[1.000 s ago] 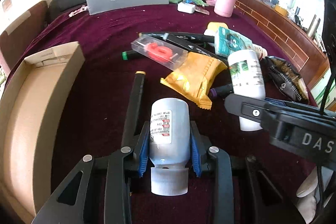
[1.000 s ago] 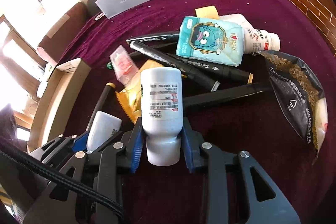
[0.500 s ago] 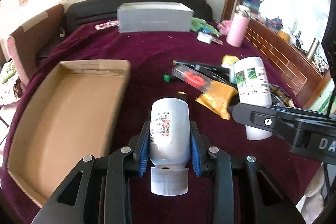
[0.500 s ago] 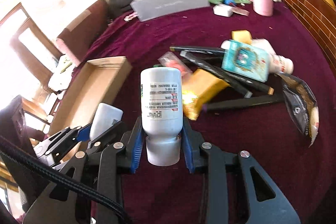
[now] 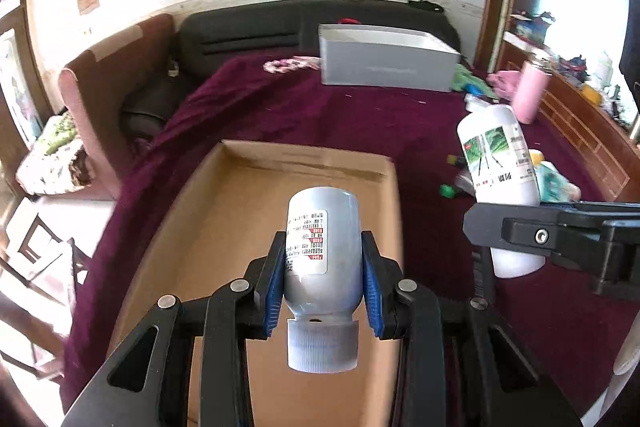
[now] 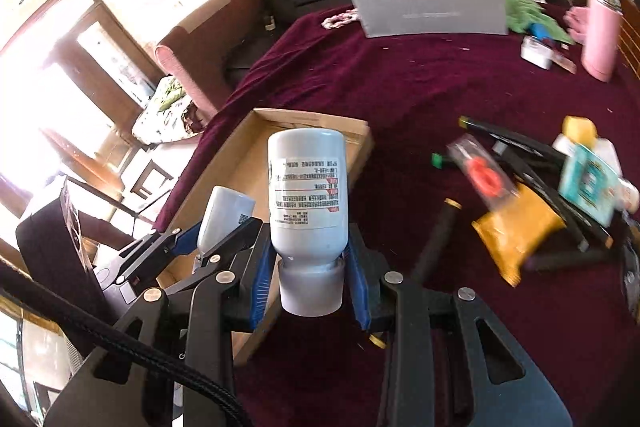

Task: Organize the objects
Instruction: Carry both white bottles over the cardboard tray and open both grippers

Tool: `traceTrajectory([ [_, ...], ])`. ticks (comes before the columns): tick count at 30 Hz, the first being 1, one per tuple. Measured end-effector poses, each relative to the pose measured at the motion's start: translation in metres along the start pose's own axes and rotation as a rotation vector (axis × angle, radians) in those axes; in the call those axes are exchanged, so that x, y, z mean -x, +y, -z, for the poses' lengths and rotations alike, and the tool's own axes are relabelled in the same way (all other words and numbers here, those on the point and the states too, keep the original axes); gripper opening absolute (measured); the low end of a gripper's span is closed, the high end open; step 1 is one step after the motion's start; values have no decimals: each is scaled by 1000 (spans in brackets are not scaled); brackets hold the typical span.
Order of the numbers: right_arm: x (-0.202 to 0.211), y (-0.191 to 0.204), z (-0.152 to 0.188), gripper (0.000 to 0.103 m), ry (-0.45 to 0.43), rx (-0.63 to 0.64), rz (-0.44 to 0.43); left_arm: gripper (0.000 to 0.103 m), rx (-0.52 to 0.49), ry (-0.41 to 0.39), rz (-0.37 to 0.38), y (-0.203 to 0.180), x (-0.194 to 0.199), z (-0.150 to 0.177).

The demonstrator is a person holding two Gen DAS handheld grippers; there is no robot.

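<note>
Left wrist view: left gripper (image 5: 322, 291) clamps a grey bottle (image 5: 322, 247), cap toward the camera, above the open carton (image 5: 224, 227) on the maroon tabletop (image 5: 360, 119); lower it well inside the walls before letting go. Right wrist view: right gripper (image 6: 310, 281) grasps a white bottle (image 6: 306, 187) beside the carton's right wall (image 6: 360, 151), so it should cross that wall first. Markers (image 6: 532, 151), a yellow packet (image 6: 516, 227) and a grey box (image 6: 432, 7) lie clear of the path.
</note>
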State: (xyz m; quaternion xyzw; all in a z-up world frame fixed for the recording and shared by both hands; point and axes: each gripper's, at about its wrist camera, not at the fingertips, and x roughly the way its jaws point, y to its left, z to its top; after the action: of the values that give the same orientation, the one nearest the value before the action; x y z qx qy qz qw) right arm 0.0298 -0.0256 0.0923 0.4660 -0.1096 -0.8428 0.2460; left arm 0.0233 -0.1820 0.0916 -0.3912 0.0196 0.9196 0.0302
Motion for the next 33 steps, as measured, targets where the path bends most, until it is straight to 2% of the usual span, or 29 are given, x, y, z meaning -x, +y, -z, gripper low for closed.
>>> traceTrajectory([
  [5, -38, 13, -25, 32, 43, -12, -16, 29, -12, 30, -32, 30, -25, -20],
  [9, -69, 10, -40, 32, 79, -48, -23, 29, -7, 82, -7, 49, -57, -31],
  [16, -118, -3, -45, 32, 158, -113, -29, 29, 35, 186, 85, 57, -105, -28],
  [23, -138, -18, -50, 32, 181, -145, 12, 29, 46, 229, 126, 51, -136, -28],
  [33, -140, -28, -60, 33, 162, -166, 45, 31, 49, 204, 143, 51, -144, -34],
])
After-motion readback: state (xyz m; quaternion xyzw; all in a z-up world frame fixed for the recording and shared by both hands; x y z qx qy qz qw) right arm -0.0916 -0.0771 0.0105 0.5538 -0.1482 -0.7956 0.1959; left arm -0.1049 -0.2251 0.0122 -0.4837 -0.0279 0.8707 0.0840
